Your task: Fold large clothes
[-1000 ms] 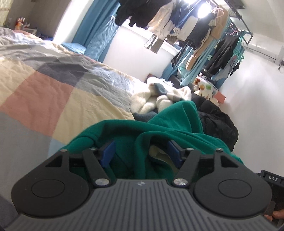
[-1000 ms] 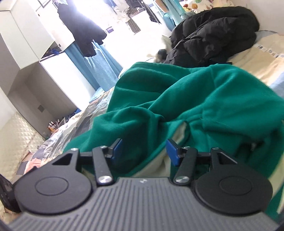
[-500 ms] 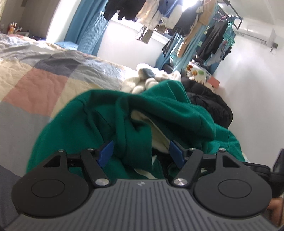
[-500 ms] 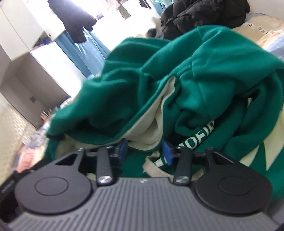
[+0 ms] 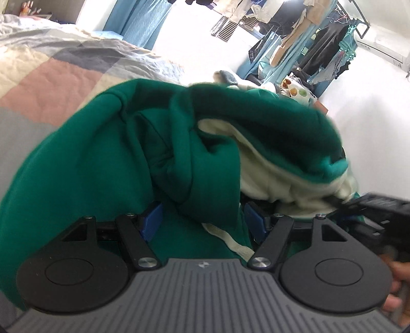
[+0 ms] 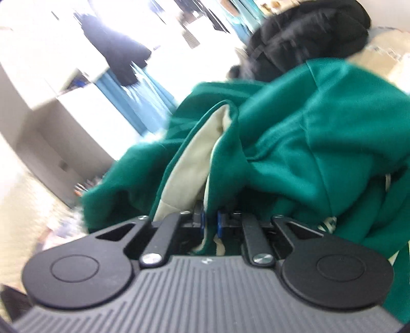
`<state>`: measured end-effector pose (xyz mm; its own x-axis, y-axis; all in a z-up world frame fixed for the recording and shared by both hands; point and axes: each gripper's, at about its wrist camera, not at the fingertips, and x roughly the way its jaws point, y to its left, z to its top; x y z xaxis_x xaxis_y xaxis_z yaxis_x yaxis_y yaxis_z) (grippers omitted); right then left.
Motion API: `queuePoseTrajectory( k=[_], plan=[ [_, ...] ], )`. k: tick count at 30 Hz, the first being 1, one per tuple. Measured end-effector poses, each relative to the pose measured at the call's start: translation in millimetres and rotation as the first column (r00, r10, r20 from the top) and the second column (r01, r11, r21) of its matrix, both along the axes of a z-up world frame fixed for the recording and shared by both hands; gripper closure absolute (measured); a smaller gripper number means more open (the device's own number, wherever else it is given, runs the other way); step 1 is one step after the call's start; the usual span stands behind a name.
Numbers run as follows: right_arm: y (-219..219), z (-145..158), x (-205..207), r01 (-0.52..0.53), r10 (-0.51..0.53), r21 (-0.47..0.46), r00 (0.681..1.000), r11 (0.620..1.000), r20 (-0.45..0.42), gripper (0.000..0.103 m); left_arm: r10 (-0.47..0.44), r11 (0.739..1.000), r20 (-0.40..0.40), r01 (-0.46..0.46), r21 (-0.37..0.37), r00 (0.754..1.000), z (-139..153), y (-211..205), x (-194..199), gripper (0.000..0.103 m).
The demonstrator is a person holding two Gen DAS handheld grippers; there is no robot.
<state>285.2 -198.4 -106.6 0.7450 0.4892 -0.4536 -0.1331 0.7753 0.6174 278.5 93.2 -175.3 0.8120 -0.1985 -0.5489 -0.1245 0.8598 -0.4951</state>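
Observation:
A large green hoodie [image 5: 77,166] with cream lining lies bunched on the bed. My left gripper [image 5: 202,221] is open, low over it, with a thick green fold and a cream drawstring between its wide-apart blue pads [image 5: 151,220]. My right gripper [image 6: 210,219] is shut on the green hoodie [image 6: 320,128], pinching a thin edge where the cream lining shows. In the left wrist view, the right gripper's black body [image 5: 371,210] and a person's hand [image 5: 394,279] show at the right edge. The right wrist view is blurred.
A patchwork quilt [image 5: 51,74] covers the bed to the left. A black jacket [image 6: 307,38] and a white fluffy garment [image 5: 230,76] lie beyond the hoodie. A rack of hanging clothes [image 5: 320,51], blue curtains [image 5: 138,23] and a white cabinet [image 6: 51,107] stand around the bed.
My right gripper's jaws have closed on the hoodie's edge. My left gripper has sunk and moved in over the hoodie, which now fills its view, more bunched up.

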Motion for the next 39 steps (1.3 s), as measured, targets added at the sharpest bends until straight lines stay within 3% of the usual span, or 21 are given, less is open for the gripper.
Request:
queuePoseTrajectory(
  k=[3, 9, 13, 17, 20, 22, 25, 28, 30, 32, 35, 37, 38, 39],
  plan=[
    [-6, 20, -15, -0.032, 0.028, 0.058, 0.997, 0.998, 0.072, 0.091, 0.001, 0.999, 0.016, 0.0, -0.037, 1.0, -2, 0, 2, 0.025],
    [-5, 46, -47, -0.059, 0.064, -0.032, 0.982, 0.998, 0.177, 0.092, 0.071, 0.992, 0.019, -0.068, -0.108, 0.997, -8, 2, 8, 0.025],
    [-1, 42, -60, -0.032, 0.041, -0.068, 0.989, 0.997, 0.139, 0.092, 0.083, 0.979, -0.001, -0.082, -0.189, 0.997, -9, 7, 14, 0.024],
    [-1, 30, -76, -0.016, 0.026, -0.097, 0.995, 0.995, 0.096, 0.092, 0.092, 0.977, -0.058, -0.101, -0.186, 0.994, -12, 7, 21, 0.025],
    [0, 25, -76, 0.009, 0.0, -0.115, 0.997, 0.993, 0.078, 0.092, 0.103, 0.986, -0.089, -0.113, -0.122, 0.991, -11, 5, 27, 0.04],
    [1, 19, -72, 0.043, -0.034, -0.144, 0.998, 0.989, 0.059, 0.09, 0.123, 0.988, -0.102, -0.132, -0.085, 0.987, -12, 6, 32, 0.059],
    [1, 2, -63, 0.077, -0.079, -0.178, 0.997, 0.981, -0.004, 0.088, 0.137, 0.988, -0.078, -0.142, -0.06, 0.987, -18, 10, 33, 0.076],
    [5, -11, -51, 0.098, -0.11, -0.242, 0.993, 0.965, -0.037, 0.082, 0.149, 0.983, -0.076, -0.157, -0.1, 0.986, -19, 18, 33, 0.081],
    [6, -16, -43, 0.081, -0.095, -0.22, 0.994, 0.972, -0.055, 0.063, 0.152, 0.984, -0.06, -0.157, -0.087, 0.987, -14, 20, 32, 0.082],
    [9, -17, -39, 0.068, -0.076, -0.208, 0.997, 0.976, -0.033, 0.057, 0.151, 0.985, -0.04, -0.153, -0.078, 0.988, -9, 21, 27, 0.083],
    [15, -15, -35, 0.101, -0.097, -0.274, 0.995, 0.956, 0.029, 0.058, 0.134, 0.989, -0.015, -0.135, -0.065, 0.991, 0, 21, 19, 0.083],
    [14, -15, -31, 0.138, -0.13, -0.289, 0.99, 0.947, 0.045, 0.071, 0.118, 0.99, -0.005, -0.118, -0.081, 0.993, 6, 24, 9, 0.083],
    [14, -15, -30, 0.14, -0.134, -0.288, 0.99, 0.947, 0.042, 0.084, 0.112, 0.99, -0.007, -0.112, -0.081, 0.994, 7, 25, 4, 0.083],
    [13, -13, -32, 0.144, -0.137, -0.284, 0.99, 0.948, 0.044, 0.087, 0.103, 0.992, -0.015, -0.104, -0.078, 0.995, 9, 25, -1, 0.083]
  ],
)
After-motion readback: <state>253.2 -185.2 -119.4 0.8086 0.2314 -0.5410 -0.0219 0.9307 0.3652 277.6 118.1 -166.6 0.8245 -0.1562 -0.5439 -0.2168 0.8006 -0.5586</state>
